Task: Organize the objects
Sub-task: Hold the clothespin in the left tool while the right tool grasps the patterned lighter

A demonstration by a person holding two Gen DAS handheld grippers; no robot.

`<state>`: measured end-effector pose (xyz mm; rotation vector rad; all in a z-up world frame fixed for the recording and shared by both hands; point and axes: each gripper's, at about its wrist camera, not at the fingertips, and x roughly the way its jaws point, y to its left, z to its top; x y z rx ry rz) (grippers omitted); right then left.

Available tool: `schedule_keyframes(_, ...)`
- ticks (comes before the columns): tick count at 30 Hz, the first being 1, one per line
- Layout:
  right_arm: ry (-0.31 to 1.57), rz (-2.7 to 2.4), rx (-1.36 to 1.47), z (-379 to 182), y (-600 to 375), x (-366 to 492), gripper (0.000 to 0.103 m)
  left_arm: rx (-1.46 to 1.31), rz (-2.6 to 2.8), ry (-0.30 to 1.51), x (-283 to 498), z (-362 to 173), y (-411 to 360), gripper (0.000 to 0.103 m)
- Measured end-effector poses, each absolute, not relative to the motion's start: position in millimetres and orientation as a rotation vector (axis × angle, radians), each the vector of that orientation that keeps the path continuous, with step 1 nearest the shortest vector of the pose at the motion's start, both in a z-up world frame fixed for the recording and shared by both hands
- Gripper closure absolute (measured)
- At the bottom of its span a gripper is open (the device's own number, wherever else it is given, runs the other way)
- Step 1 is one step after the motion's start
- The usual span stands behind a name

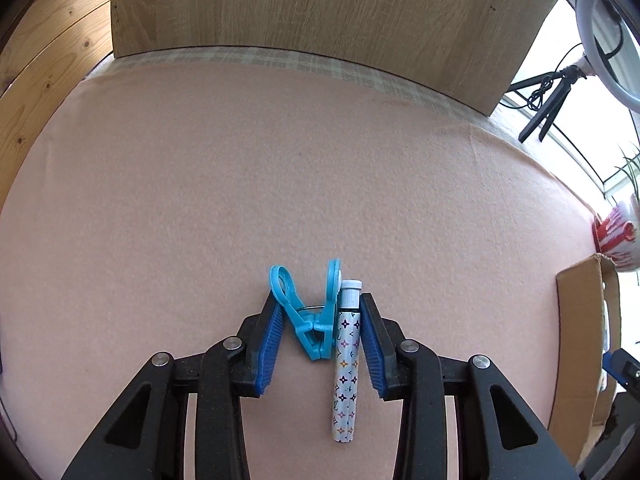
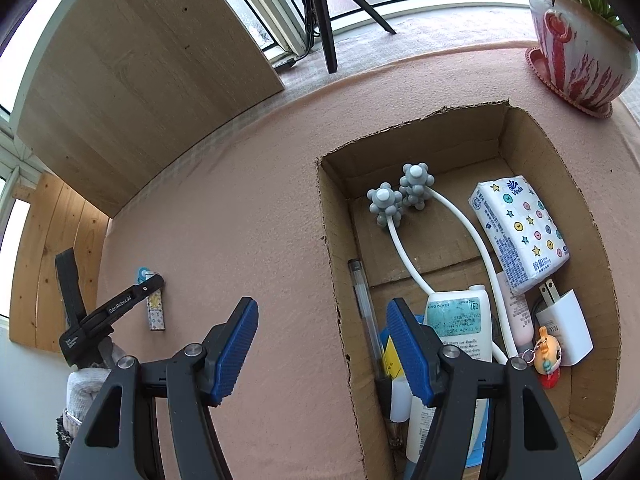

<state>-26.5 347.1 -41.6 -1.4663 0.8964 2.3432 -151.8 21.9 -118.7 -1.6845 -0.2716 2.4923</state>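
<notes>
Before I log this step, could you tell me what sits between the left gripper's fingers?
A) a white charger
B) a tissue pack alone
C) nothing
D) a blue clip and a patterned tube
D: the left gripper brackets the blue clip and the patterned tube, side by side on the pink cloth.

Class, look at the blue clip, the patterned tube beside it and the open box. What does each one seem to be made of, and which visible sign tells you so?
Blue clip: probably moulded plastic, smooth and slightly glossy, with a metal ring at its hinge.
Patterned tube: shiny printed wrap, likely plastic or foil; its white cap looks like plastic.
Open box: brown cardboard, matt, with rough torn edges.
</notes>
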Motion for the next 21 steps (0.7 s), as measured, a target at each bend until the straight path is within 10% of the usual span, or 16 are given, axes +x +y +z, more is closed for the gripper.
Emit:
schedule_keyframes(13,0.75,2.442,-1.565,-45,313,-16,0.04,-1.678,2.396,-0.404,-48,-116,73,0.066)
schedule_keyframes(17,0.74,2.473,-1.565,-39,313,-8,0.04,-1.704,2.331,-0.362,-41,-115,94,0.035)
schedule_keyframes(21,0.685,2.509,-1.547,-30,308,-3,0.04,-1.682,2.351,-0.365,-31,-108,91,0.034)
